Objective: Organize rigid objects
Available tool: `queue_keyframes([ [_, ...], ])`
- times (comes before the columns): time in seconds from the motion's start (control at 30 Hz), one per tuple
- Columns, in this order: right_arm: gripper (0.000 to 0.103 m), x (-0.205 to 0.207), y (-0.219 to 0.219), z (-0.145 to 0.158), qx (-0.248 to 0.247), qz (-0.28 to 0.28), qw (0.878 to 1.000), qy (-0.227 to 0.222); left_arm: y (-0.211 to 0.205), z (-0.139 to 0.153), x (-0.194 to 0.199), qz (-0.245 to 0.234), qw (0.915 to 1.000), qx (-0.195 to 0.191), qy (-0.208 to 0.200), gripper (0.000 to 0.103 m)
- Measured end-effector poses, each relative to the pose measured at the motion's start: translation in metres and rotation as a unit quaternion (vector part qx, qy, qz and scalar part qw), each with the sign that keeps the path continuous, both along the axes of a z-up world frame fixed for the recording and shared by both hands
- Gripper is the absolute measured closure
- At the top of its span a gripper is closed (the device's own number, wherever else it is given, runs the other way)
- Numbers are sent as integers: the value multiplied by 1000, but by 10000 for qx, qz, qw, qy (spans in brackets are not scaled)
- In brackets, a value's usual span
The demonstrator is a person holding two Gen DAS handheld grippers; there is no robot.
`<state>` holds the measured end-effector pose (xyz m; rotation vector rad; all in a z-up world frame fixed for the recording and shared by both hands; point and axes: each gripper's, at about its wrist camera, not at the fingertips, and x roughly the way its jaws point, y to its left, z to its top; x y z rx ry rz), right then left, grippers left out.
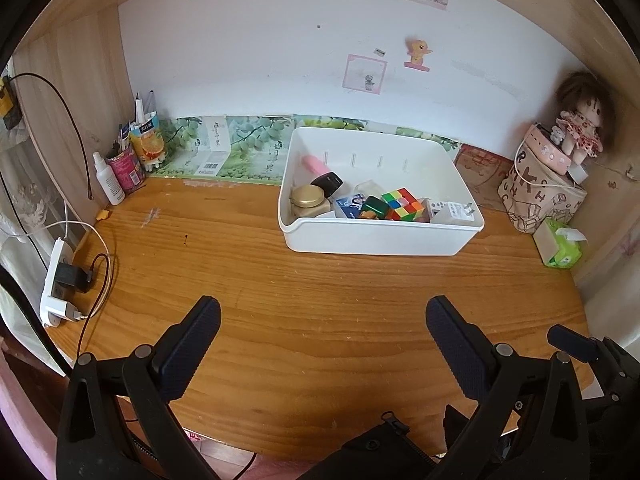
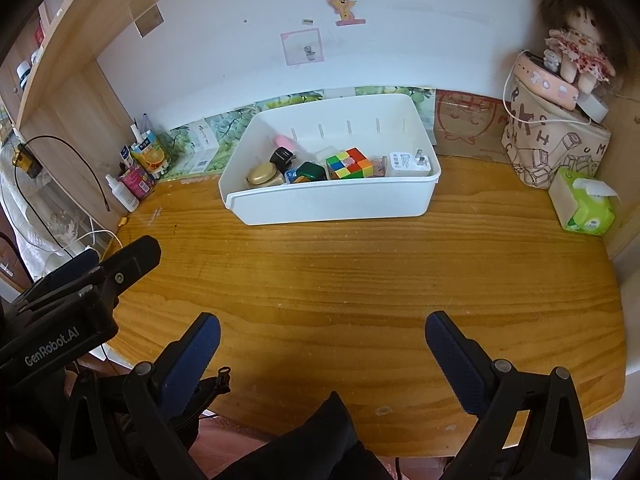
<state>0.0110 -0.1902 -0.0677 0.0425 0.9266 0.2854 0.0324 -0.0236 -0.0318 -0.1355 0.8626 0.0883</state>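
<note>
A white plastic bin [image 1: 376, 238] stands at the back of the wooden desk; it also shows in the right wrist view [image 2: 332, 204]. Inside lie a colourful puzzle cube [image 1: 402, 204] [image 2: 349, 163], a gold-lidded jar [image 1: 307, 197] [image 2: 262, 174], a white plug adapter [image 1: 456, 213] [image 2: 408, 163], a green cube [image 1: 374, 207] [image 2: 310, 171], a black item [image 1: 328, 182] and a pink item [image 1: 316, 163]. My left gripper [image 1: 322, 314] is open and empty above the desk's front. My right gripper [image 2: 322, 330] is open and empty, beside the left one.
A spray bottle [image 1: 107, 179], can and juice carton [image 1: 150, 142] stand at the back left. A power strip [image 1: 56, 280] with cables lies at the left edge. A printed bag [image 1: 538, 196] with a doll [image 1: 580, 120] and a green tissue pack [image 1: 560, 248] stand at the right.
</note>
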Motion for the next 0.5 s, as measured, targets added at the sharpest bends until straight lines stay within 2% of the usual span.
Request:
queue_keyframes([
  [0.37,0,-11,-7,1,38,-110,9999,-70,-10,15,-13,10,9983,450,-362,1],
  [0.5,0,-14,-9,-1,69,-143,9999,-59,-12,17,-12,-7,9979,489,-425,1],
])
